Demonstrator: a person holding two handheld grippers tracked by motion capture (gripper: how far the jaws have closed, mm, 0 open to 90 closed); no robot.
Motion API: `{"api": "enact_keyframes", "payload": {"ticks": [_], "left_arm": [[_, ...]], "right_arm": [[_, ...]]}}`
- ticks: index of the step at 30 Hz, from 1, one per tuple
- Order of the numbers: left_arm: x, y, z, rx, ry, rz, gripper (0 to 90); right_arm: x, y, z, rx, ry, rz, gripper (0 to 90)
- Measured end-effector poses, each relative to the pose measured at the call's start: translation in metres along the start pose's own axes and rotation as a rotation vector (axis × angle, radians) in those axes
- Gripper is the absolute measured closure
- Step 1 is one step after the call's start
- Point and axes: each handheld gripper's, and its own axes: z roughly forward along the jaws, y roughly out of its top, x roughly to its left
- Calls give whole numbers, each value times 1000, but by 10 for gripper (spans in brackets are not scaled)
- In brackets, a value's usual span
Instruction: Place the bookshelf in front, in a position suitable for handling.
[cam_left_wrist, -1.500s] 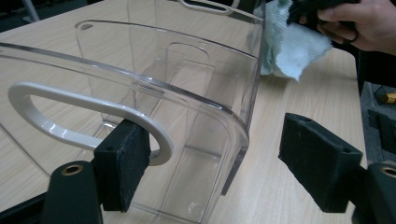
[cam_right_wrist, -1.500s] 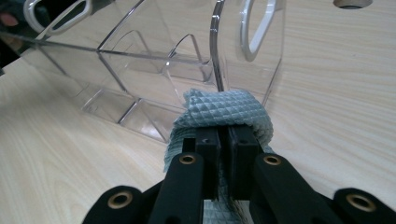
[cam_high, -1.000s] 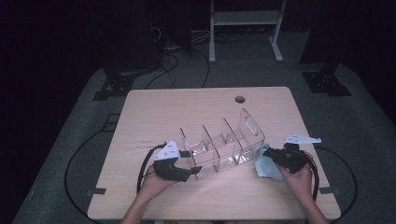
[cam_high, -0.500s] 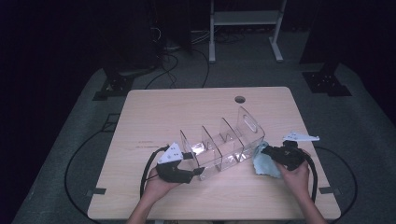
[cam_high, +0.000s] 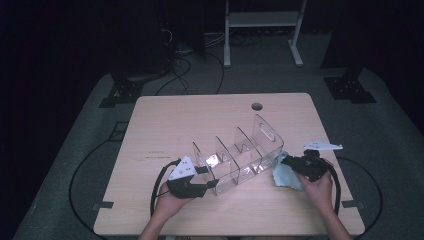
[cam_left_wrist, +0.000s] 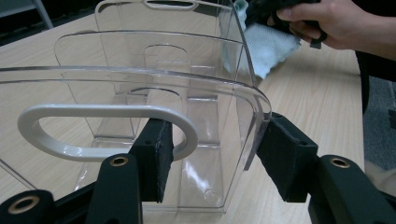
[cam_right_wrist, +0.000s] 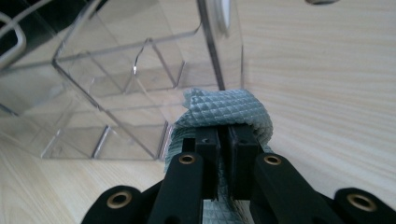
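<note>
- High view: clear acrylic divider organizer (cam_high: 240, 160) sits at table (cam_high: 165, 130) centre, cloth (cam_high: 286, 175) at its four o'clock.
- Left gripper view: left gripper (cam_left_wrist: 215, 163) straddles the end wall, jaws apart; the unclamped organizer could slide.
- Right gripper view: right gripper (cam_right_wrist: 223, 154) pinches the cloth.

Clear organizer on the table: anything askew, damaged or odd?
Nothing looks damaged or spilled. The clear organizer lies diagonally across the table, its near end wall between the left gripper's open jaws. The right gripper pinches a blue cloth at its far end.
</note>
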Motion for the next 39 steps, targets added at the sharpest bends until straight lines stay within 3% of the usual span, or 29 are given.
{"api": "enact_keyframes", "payload": {"ticks": [10,15,22,25,26,31,36,39], "left_arm": [[-6,-2,-4,-4,-3,4,475],[-6,-3,-6,-4,-7,8,476],[-7,-4,-8,-2,-12,7,476],[-8,-3,-8,2,-11,8,476],[-8,-3,-8,2,-10,5,476],[-8,-3,-8,1,-10,6,475],[-8,-3,-8,-3,-14,3,476],[-8,-3,-7,0,-22,3,474]], "right_arm": [[4,27,-22,-95,-4,-36,845],[0,19,-13,-82,2,-23,845],[-5,-10,9,-2,-6,10,846],[3,-3,2,-21,-24,-8,845],[7,1,0,-23,-45,-37,845],[15,14,-15,-81,-40,-65,845],[9,10,-8,-65,-32,-54,846],[4,-2,4,-23,-35,-31,845]]}}
